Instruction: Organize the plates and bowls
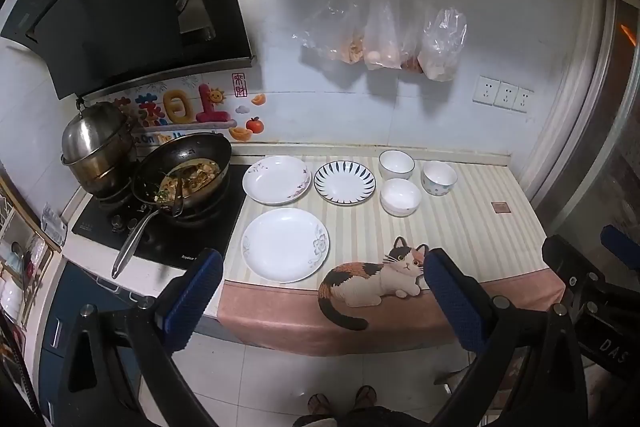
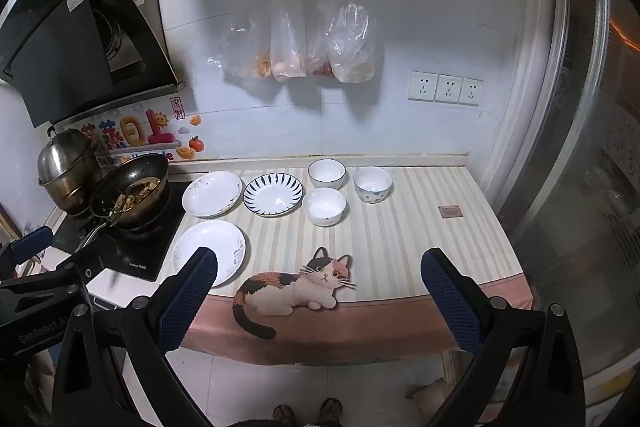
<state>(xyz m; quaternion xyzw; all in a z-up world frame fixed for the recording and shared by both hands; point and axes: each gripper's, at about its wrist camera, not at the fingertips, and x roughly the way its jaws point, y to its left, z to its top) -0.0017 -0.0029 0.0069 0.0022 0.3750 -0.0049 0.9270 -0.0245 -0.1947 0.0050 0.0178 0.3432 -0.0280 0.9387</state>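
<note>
Plates: you have three on the striped counter mat (image 1: 460, 223), two at the back (image 1: 278, 179) (image 1: 344, 182), one nearer you (image 1: 285, 245). Bowls: three, clustered right of the plates (image 1: 396, 164) (image 1: 400, 196) (image 1: 439, 177). None stacked. Your left gripper (image 1: 324, 287) and right gripper (image 2: 318, 285) both hang wide apart, nothing in them, short of the counter's edge.

The right tongs (image 2: 320, 287) hang wide open and empty over the near edge of the bench (image 2: 420, 227). On it lie three plates (image 2: 212, 199) beside three bowls (image 2: 324, 206), all apart. A wok (image 2: 130, 193) sits left.
</note>
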